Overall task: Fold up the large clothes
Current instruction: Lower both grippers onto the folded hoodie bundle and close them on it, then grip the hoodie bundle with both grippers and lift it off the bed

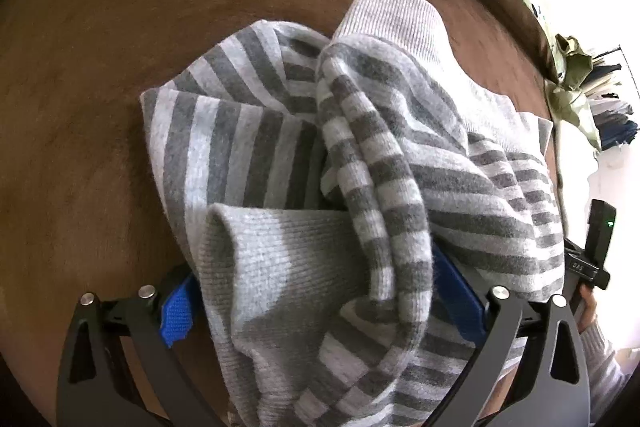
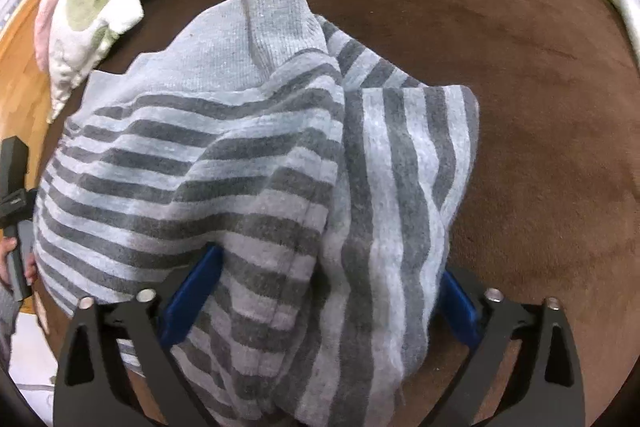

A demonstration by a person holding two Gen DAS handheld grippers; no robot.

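Striped grey sweater [image 1: 320, 155] bunched in a loose heap on brown surface [image 1: 100, 87]; no clean fold visible, so task judged early, most folding left. Left gripper [image 1: 320, 291] jaws wide, ribbed cuff between them, pads not clearly pressing. Right gripper [image 2: 320, 291] likewise wide, striped cloth draped between, no firm grip evident.
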